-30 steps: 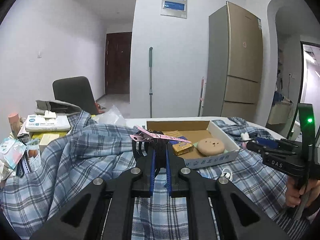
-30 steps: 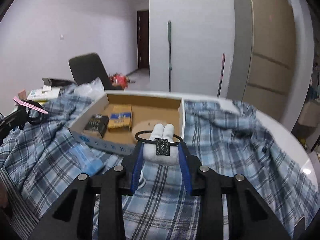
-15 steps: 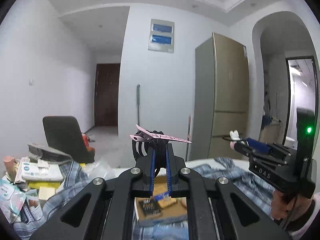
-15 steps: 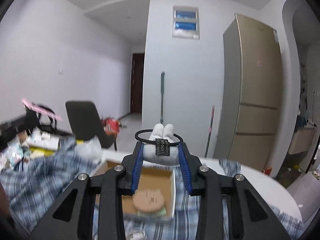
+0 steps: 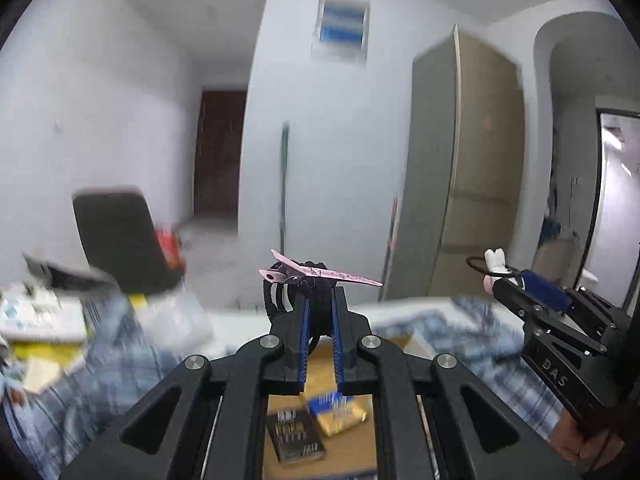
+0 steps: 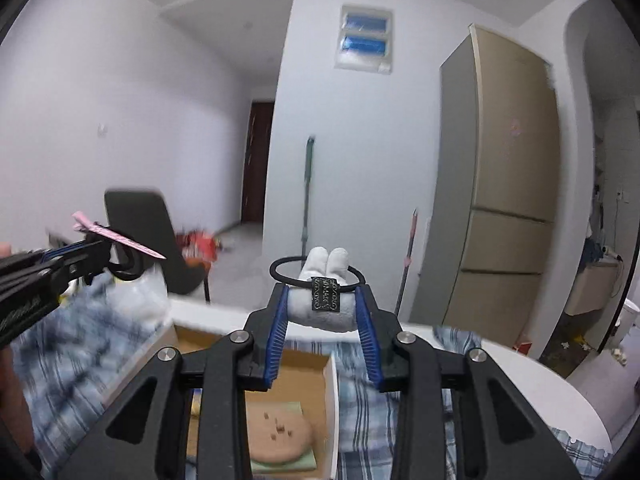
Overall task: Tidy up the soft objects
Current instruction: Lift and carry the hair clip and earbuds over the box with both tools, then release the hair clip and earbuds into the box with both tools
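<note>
While both grippers hang above the table, each has something soft pinched in it: the left gripper (image 5: 320, 304) has its jaws clenched tight on a bundle of black hair ties (image 5: 298, 290) with a pink hair clip (image 5: 320, 274) caught across the top, and the right gripper (image 6: 322, 304) grips a small white plush bunny (image 6: 324, 300) strung on a black elastic loop (image 6: 280, 272), jaws pressed into its sides. Below them lies a cardboard box (image 6: 332, 400) on a blue plaid cloth (image 6: 368, 408), holding a round tan plush cushion (image 6: 278, 438), a dark packet (image 5: 296, 436) and a yellow and blue packet (image 5: 336, 410). I would judge the step to be carrying these two pieces to where they belong, likely the box. To do it well, bring one gripper down at a time so they do not crowd each other, lower each piece close to a bare patch of the box floor before letting go, and open slowly; the ties could snag on a pad and the loose clip could slide off sideways. The bunny is squashy, so it should be set down rather than dropped, clear of the cushion. A dark chair (image 6: 140, 236) and tall fridge (image 6: 508, 200) stand well behind.
</note>
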Action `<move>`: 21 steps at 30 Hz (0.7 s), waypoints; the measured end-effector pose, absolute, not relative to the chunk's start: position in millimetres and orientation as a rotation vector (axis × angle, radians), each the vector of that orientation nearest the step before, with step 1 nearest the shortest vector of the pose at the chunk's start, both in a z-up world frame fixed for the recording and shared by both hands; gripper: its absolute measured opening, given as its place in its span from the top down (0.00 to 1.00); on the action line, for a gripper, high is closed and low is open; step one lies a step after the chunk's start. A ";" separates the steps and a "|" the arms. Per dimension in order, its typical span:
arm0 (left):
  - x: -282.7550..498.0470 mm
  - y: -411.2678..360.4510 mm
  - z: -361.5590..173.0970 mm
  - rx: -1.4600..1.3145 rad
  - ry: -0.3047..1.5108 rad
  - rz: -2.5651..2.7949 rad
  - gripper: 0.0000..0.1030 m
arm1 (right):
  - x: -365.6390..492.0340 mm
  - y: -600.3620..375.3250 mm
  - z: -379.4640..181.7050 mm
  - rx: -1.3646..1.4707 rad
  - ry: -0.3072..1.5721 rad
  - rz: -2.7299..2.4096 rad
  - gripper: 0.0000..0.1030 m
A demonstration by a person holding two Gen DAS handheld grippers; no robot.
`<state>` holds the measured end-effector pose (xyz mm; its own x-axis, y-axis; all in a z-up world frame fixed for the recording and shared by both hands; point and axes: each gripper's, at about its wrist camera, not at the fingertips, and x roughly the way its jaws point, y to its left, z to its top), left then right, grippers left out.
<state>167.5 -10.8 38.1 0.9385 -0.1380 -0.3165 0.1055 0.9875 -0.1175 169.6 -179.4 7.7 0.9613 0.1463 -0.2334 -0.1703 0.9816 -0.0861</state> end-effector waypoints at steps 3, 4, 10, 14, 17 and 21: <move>188.3 -5.1 14.3 -0.115 0.444 -0.110 0.90 | 187.5 -179.9 -12.7 -0.087 0.343 0.201 0.69; 192.0 -4.8 7.8 -0.109 0.473 -0.108 0.90 | 194.7 -178.8 -20.0 -0.085 0.388 0.225 0.69; 206.5 -14.7 -24.9 -0.095 0.635 -0.148 0.90 | 224.9 -174.4 -65.2 -0.093 0.630 0.250 0.68; 208.7 -19.0 -33.3 -0.076 0.666 -0.147 0.90 | 229.6 -169.8 -73.9 -0.106 0.683 0.280 0.68; 213.6 -17.6 -38.9 -0.084 0.702 -0.141 0.90 | 231.9 -166.5 -78.3 -0.120 0.700 0.286 0.65; 220.3 -17.5 -49.7 -0.065 0.756 -0.124 0.90 | 235.2 -164.9 -88.2 -0.117 0.757 0.284 0.64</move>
